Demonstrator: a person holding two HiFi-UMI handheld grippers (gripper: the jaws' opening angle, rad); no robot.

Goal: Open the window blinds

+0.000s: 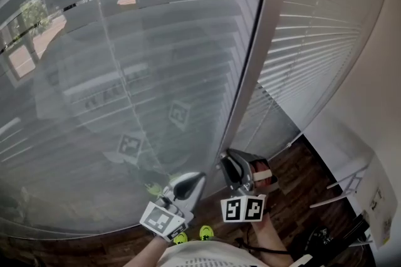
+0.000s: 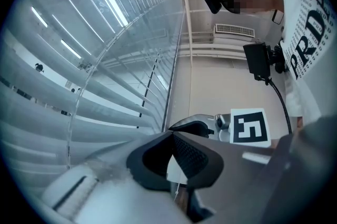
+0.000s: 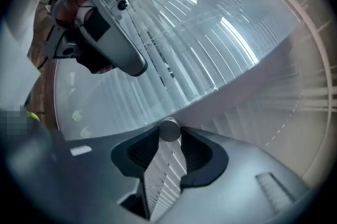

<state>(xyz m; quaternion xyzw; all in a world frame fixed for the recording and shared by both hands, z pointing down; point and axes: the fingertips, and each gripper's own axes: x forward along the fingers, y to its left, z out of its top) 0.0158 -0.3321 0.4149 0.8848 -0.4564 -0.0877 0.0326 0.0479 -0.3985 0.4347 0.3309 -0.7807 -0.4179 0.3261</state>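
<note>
Right gripper view, right gripper (image 3: 169, 136) clamped around blind wand (image 3: 168, 130) end, jaws parted, left gripper (image 2: 172, 134) closed

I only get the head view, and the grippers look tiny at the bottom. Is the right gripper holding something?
Observer: Yes. In the right gripper view, the right gripper has a round grey rod pinched between its jaw tips.
Operator: What about the left one?
Observer: The left gripper view shows the left gripper with its jaw tips together.
Operator: What else does that camera see?
Observer: A white vent high on the wall.
</note>
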